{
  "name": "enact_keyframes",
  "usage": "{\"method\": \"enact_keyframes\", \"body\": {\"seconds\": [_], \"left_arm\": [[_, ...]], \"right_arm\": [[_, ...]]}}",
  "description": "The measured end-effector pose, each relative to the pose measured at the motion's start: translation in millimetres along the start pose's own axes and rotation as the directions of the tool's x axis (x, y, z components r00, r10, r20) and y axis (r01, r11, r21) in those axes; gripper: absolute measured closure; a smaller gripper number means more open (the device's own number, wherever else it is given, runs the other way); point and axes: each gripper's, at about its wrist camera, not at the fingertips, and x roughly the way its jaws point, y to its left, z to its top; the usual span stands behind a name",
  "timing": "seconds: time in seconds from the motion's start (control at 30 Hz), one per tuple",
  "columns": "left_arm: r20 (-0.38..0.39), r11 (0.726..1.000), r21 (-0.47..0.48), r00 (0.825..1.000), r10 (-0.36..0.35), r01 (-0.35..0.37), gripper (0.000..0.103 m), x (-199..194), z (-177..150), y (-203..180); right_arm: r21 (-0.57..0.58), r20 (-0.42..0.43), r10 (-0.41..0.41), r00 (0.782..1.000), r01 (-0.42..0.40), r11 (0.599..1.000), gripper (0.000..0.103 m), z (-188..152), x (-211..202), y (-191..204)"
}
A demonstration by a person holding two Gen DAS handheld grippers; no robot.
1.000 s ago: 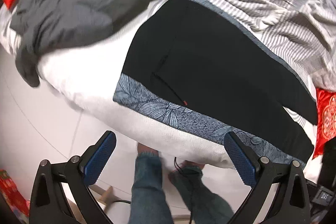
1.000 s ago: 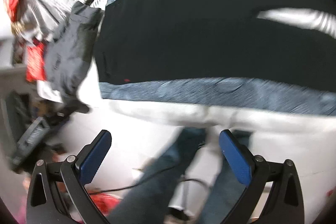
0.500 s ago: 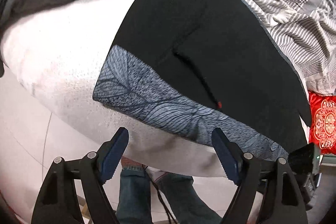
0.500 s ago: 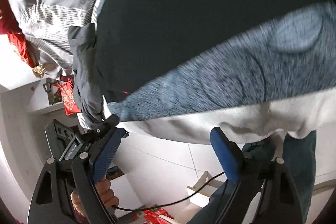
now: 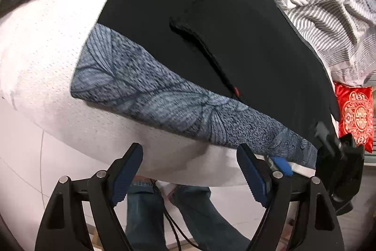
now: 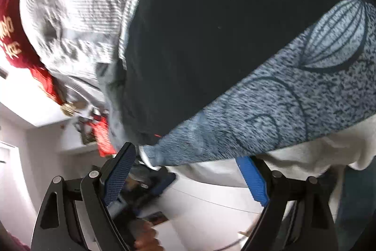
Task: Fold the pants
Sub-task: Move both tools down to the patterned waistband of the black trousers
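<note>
Pants [image 5: 211, 22] lie flat along the near edge of the white mattress [image 5: 44, 58], black with a blue-grey patterned side band [image 5: 169, 105]. The left gripper [image 5: 190, 171] is spread wide just below that band, pinching nothing; the right gripper [image 6: 185, 171] is equally spread at the band's hem end. The fabric looks light, soft and limp, likely to sag and slide, so pinching both layers at the band's edge seems best. Compared with a second ago, both grippers have closed in from well back. A striped quilt [image 5: 324, 4] lies beyond.
</note>
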Motion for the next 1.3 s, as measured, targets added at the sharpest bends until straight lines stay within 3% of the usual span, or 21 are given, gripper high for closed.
{"method": "enact_keyframes", "body": {"seconds": [0.03, 0.1, 0.17, 0.3, 0.43, 0.57, 0.67, 0.73, 0.8, 0.97, 1.03, 1.07, 1.1, 1.17, 1.2, 1.3], "left_arm": [[-0.006, 1.000, -0.008, 1.000, -0.017, 0.017, 0.020, 2, 1, -1], [-0.008, 0.999, -0.024, 0.999, -0.045, 0.045, 0.020, 4, 3, -4], [-0.005, 0.997, -0.041, 0.997, -0.072, 0.071, 0.020, 4, 6, -6], [0.006, 0.992, -0.070, 0.994, -0.109, 0.109, 0.020, 5, 12, -10], [0.041, 0.981, -0.127, 0.989, -0.141, 0.145, 0.020, 0, 23, -6], [0.052, 0.980, -0.152, 0.992, -0.119, 0.126, 0.020, 1, 34, -6], [0.031, 0.971, -0.204, 0.992, -0.122, 0.126, 0.020, -2, 37, -7], [0.062, 0.967, -0.214, 0.990, -0.130, 0.141, 0.020, -14, 30, -3], [0.059, 0.970, -0.210, 0.991, -0.116, 0.126, 0.020, -16, 28, 2], [0.047, 0.955, -0.270, 0.993, -0.112, 0.121, 0.020, -2, 39, 17], [0.056, 0.952, -0.281, 0.992, -0.109, 0.120, 0.020, 1, 42, 16], [0.060, 0.953, -0.279, 0.993, -0.104, 0.117, 0.020, 0, 41, 17], [0.065, 0.956, -0.272, 0.993, -0.097, 0.111, 0.020, -1, 41, 16], [0.074, 0.966, -0.239, 0.994, -0.080, 0.095, 0.051, -4, 42, 12], [0.068, 0.969, -0.223, 0.993, -0.098, 0.111, 0.071, -3, 43, 11], [0.084, 0.968, -0.217, 0.990, -0.110, 0.126, 0.082, -12, 45, 16]], "right_arm": [[0.008, 0.000, 0.036, 0.999, -0.036, 0.999, 0.032, 3, -1, 2], [0.014, -0.017, 0.068, 0.998, -0.068, 0.998, 0.062, 7, 1, 9], [0.008, -0.036, 0.053, 0.998, -0.053, 0.999, 0.075, 11, 3, 14], [0.028, -0.039, 0.083, 0.996, -0.081, 0.996, 0.078, 12, -3, 19], [0.016, -0.056, 0.063, 0.996, -0.062, 0.998, 0.078, 9, -3, 27], [0.024, -0.067, 0.042, 0.997, -0.040, 0.999, 0.078, 10, 1, 25], [0.056, -0.074, 0.023, 0.997, -0.019, 0.998, 0.075, 12, 1, 16], [0.097, -0.080, 0.024, 0.996, -0.017, 0.995, 0.062, 13, 0, 8], [0.118, -0.058, -0.008, 0.998, 0.015, 0.993, 0.024, 13, -4, 3], [0.168, -0.018, -0.008, 1.000, 0.011, 0.986, 0.022, 17, -11, -8], [0.174, -0.017, -0.002, 1.000, 0.005, 0.985, 0.030, 18, -10, -8], [0.174, -0.021, -0.009, 1.000, 0.012, 0.985, 0.044, 18, -9, -9], [0.173, -0.029, -0.013, 0.999, 0.018, 0.985, 0.073, 19, -7, -8], [0.171, -0.035, -0.043, 0.998, 0.048, 0.984, 0.097, 18, -6, -8], [0.164, -0.031, -0.037, 0.999, 0.041, 0.986, 0.097, 17, -9, -6], [0.129, -0.032, -0.035, 0.999, 0.039, 0.991, 0.097, 16, -15, 4]]}}
